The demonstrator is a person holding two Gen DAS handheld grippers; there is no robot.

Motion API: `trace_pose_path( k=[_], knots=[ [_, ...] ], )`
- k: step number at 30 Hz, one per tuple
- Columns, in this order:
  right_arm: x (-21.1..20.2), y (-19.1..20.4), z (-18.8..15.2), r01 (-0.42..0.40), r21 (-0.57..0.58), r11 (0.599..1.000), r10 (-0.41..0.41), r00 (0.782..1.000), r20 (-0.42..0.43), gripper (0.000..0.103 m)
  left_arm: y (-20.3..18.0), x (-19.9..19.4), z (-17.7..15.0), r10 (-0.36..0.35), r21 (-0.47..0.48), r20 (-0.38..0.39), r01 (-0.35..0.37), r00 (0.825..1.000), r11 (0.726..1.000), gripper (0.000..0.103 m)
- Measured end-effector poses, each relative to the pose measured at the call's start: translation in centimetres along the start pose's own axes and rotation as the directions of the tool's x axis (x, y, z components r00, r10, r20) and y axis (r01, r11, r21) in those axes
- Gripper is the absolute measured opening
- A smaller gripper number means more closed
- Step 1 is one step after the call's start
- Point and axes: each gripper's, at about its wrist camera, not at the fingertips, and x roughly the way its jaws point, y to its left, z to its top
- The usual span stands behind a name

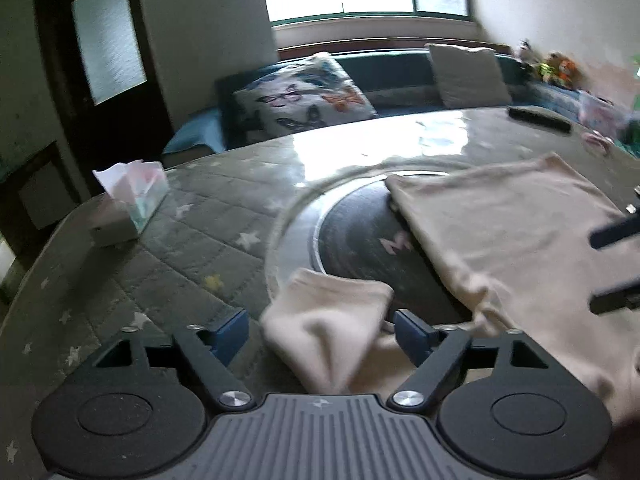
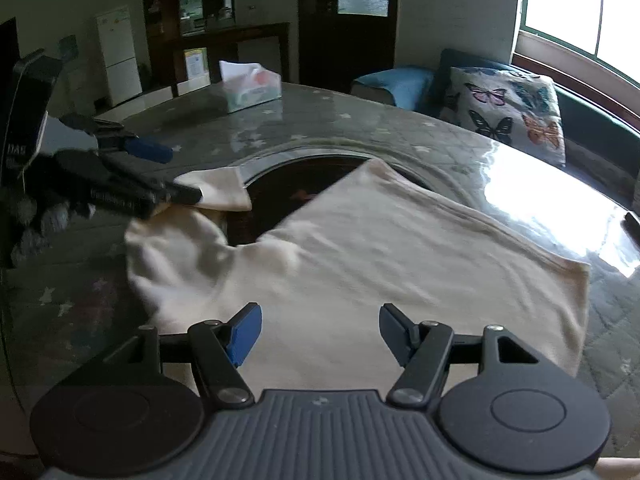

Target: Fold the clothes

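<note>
The cream knit garment [image 2: 360, 256] lies spread on the glass-topped quilted worktop [image 2: 400, 136], its sleeve [image 1: 332, 320] between the wide-open left hand-held gripper [image 1: 320, 330], likely for folding inward, while the right hand-held gripper [image 2: 320, 330] hovers open, empty.

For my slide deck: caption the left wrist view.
Open left gripper straddling the sleeve of a cream shirt on the round table, tissue box behind.

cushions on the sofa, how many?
2. The butterfly-print cushion leans at the sofa's left end; a plain pale cushion stands further right under the window. More could be hidden out of view.
</note>
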Motion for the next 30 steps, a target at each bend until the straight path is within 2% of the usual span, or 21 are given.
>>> trace_pose_path(
  k=[3, 5, 6, 9, 12, 15, 19, 22, 24, 30],
  knots=[
    [0.1, 0.7, 0.0, -0.006, -0.012, 1.0, 0.006, 1.0, -0.008, 0.068, -0.5, 0.1, -0.7, 0.024, 0.048, -0.003, -0.024, 1.0, 0.999, 0.086],
    [0.2, 1.1, 0.0, -0.005, -0.018, 1.0, 0.005, 1.0, -0.012, 0.075, -0.4, 0.5, -1.0, 0.059, 0.065, -0.007, -0.058, 0.998, 0.996, 0.086],
    [0.3, 1.3, 0.1, -0.005, -0.021, 1.0, 0.004, 1.0, -0.012, 0.076, -0.3, 0.6, -1.1, 0.079, 0.063, -0.008, -0.078, 0.997, 0.995, 0.086],
    [0.4, 1.8, 0.1, -0.008, -0.026, 1.0, 0.008, 1.0, -0.017, 0.076, 0.8, 1.0, -1.4, 0.13, 0.025, -0.013, -0.13, 0.991, 0.991, 0.086],
    [0.8, 2.1, 0.0, -0.006, -0.03, 1.0, 0.005, 1.0, -0.03, 0.076, 2.3, 0.8, -1.7, 0.206, -0.055, -0.014, -0.207, 0.978, 0.977, 0.086],
    [1.2, 2.3, -0.3, 0.0, -0.031, 1.0, -0.001, 0.999, -0.048, 0.076, 4.6, 0.2, -2.2, 0.262, -0.182, -0.037, -0.264, 0.964, 0.947, 0.087],
    [1.7, 2.6, -0.9, 0.0, -0.037, 0.999, -0.003, 0.997, -0.077, 0.076, 7.8, -0.4, -3.3, 0.322, -0.331, -0.098, -0.336, 0.942, 0.882, 0.087],
    [1.7, 2.7, -1.0, -0.002, -0.041, 0.999, -0.001, 0.997, -0.076, 0.076, 9.8, -0.7, -4.1, 0.374, -0.386, -0.158, -0.406, 0.914, 0.828, 0.086],
    [1.4, 2.8, -0.8, -0.003, -0.042, 0.999, 0.001, 0.998, -0.068, 0.076, 10.7, -1.2, -4.5, 0.384, -0.404, -0.169, -0.419, 0.908, 0.813, 0.086],
    [0.7, 3.0, -0.3, -0.006, -0.045, 0.999, 0.005, 0.999, -0.043, 0.076, 10.3, -2.4, -4.6, 0.362, -0.375, -0.119, -0.379, 0.925, 0.846, 0.086]
  ],
)
